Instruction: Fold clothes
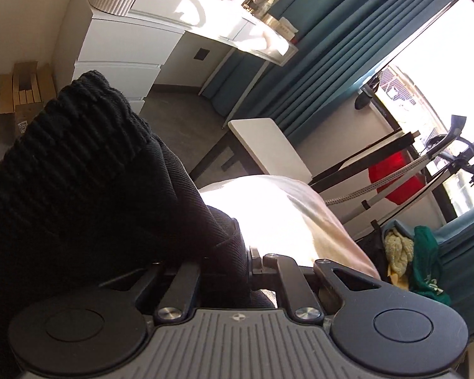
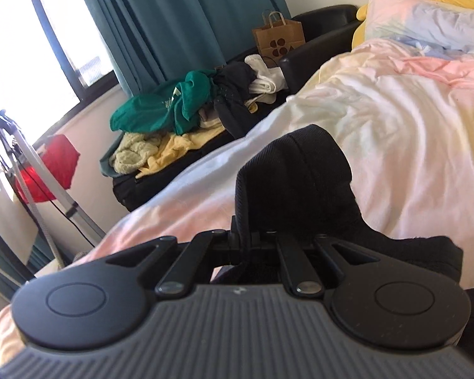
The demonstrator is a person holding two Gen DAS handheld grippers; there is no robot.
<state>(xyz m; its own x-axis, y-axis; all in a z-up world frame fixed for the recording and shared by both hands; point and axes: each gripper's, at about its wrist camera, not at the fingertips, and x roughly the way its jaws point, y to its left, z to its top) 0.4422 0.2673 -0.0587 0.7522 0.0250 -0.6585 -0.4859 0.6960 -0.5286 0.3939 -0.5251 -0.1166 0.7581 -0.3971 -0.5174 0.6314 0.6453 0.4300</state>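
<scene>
Grippers clamp black garment; laundry pile beside bed.

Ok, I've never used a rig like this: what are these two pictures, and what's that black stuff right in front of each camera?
Each picture comes from a camera on a hand-held gripper, looking along its fingers. A person holds one in each hand. In the left view, the left gripper is shut on a black garment with a ribbed hem. In the right view, the right gripper is shut on black fabric too, seemingly the same garment, over the pastel bedding. Beside the bed is a pile of unfolded clothes.
</scene>
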